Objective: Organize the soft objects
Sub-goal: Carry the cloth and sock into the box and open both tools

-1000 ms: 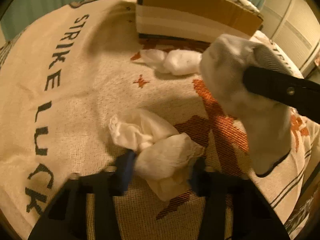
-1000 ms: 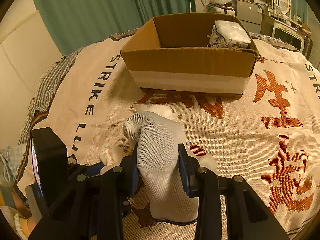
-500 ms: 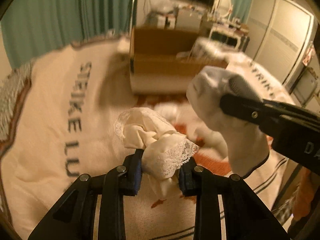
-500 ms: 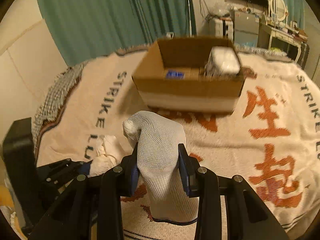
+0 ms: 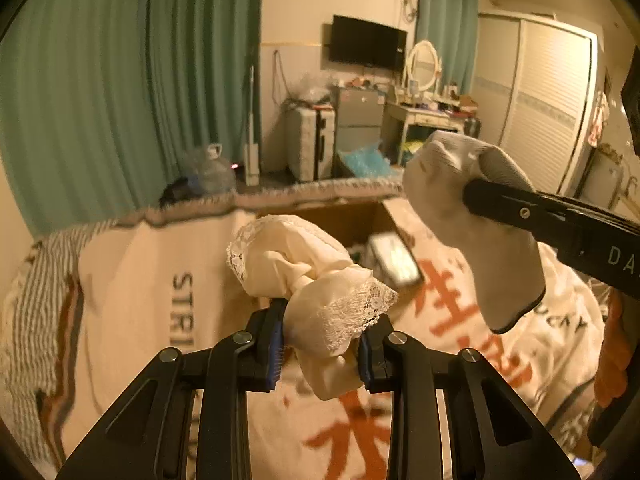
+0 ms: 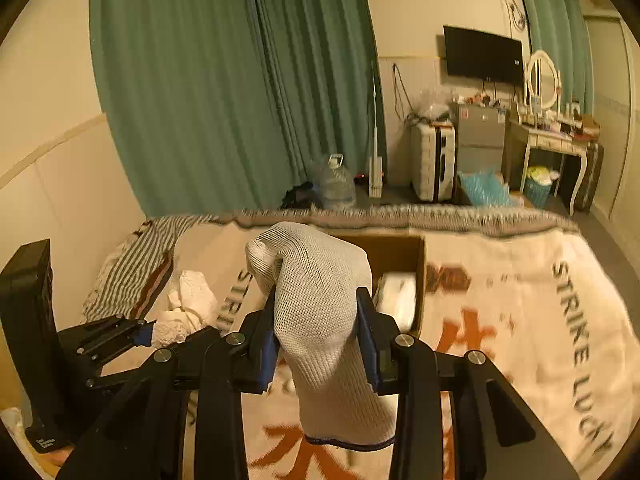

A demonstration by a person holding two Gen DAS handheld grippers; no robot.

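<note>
My left claw [image 5: 322, 342] has just been closing and is clamped on a cream lace-trimmed cloth [image 5: 308, 276], held above the blanket [image 5: 132, 280], nearer me than the cardboard box [image 5: 340, 220]. My right claw [image 6: 316, 340] is clamped on a white mesh sock [image 6: 320, 304], also on my side of the box. Inside the box lies a white packet [image 6: 396, 292].

Cream lace-trimmed cloth [image 5: 308, 276] and white mesh sock w/ dark cuff edge [image 6: 324, 320] are seen; blanket [image 6: 520, 300] is patterned w/ orange characters, black lettering.
</note>
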